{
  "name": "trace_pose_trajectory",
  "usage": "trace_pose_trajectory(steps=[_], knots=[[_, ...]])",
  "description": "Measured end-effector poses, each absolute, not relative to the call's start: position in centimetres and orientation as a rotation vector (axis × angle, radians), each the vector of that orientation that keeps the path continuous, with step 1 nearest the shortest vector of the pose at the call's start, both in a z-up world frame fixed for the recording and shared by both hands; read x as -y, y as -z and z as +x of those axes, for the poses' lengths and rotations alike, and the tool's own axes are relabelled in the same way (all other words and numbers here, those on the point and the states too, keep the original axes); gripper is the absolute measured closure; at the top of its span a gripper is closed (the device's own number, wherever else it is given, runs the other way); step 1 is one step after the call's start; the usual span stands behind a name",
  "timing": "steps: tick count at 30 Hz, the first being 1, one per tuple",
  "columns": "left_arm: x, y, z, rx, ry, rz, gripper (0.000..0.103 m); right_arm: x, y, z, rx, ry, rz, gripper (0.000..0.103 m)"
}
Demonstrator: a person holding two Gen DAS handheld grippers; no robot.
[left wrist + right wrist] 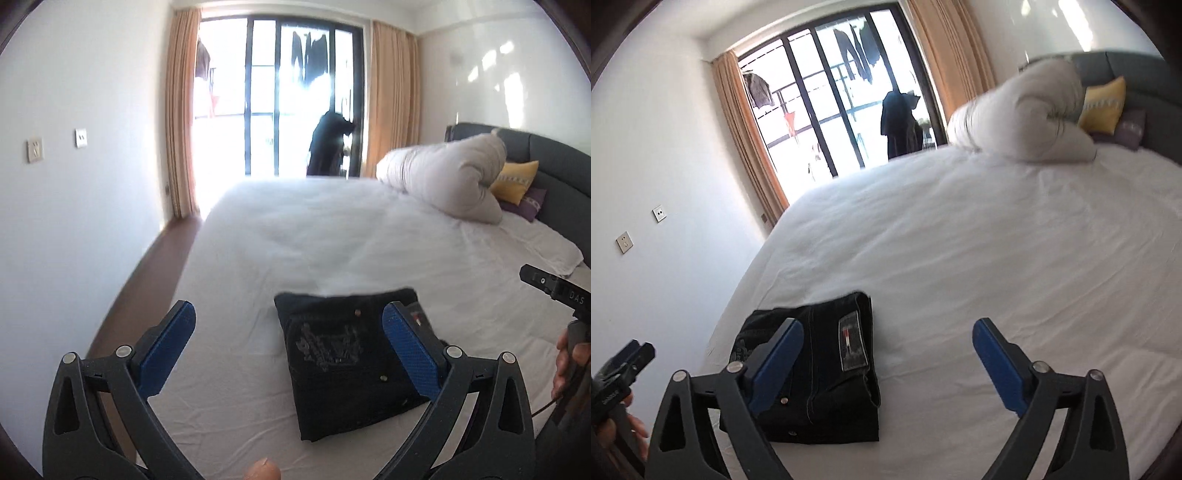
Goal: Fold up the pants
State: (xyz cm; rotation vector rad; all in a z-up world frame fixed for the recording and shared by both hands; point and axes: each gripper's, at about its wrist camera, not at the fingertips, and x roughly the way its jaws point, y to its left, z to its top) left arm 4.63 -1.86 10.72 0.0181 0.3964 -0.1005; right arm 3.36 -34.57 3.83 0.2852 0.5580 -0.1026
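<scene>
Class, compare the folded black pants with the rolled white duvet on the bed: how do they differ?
The pants are black; the duvet is white. The pants lie flat in a compact folded stack; the duvet is a bulky roll. The pants sit near the tongs, the duvet far off by the headboard. Both rest on the bed.

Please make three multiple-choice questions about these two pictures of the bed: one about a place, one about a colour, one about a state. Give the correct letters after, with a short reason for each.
1. Where do the pants lie?
A. on the white bed sheet
B. on the floor
C. on the rolled duvet

2. What colour are the pads of the left gripper?
A. red
B. blue
C. yellow

3. In what state are the pants?
A. spread flat at full length
B. hanging from a gripper
C. folded into a compact bundle

Answers:
1 A, the sheet shows around them, far from the rolled duvet.
2 B, both pads are blue.
3 C, they form a short dark block, and the right gripper also holds nothing.
</scene>
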Motion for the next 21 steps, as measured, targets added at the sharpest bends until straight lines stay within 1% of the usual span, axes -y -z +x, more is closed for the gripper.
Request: trace_pose_trajectory(steps=[4,9,15,18,21], knots=[[2.4,-16.1,-1.8,-0.167,-0.050,0.097,0.000,32.6,-9.9,0.3,-0.360,0.106,0.189,0.000],[1.8,-21.6,-6.4,-0.092,0.028,0.089,0.000,31.0,-16.8,-3.5,-0.177,0.133,0.134,0.000],[1.3,-24.7,-8.3,-0.142,0.060,0.062,0.000,29.4,-22.2,-7.7,-0.037,0.141,0.067,0.000],[1.3,-25.4,-9.5,-0.152,0.071,0.055,0.000,29.5,-23.6,-8.8,-0.010,0.145,0.084,0.000],[1.7,-24.8,-8.9,-0.207,0.082,0.037,0.000,29.8,-23.6,-8.8,-0.040,0.156,0.112,0.000]])
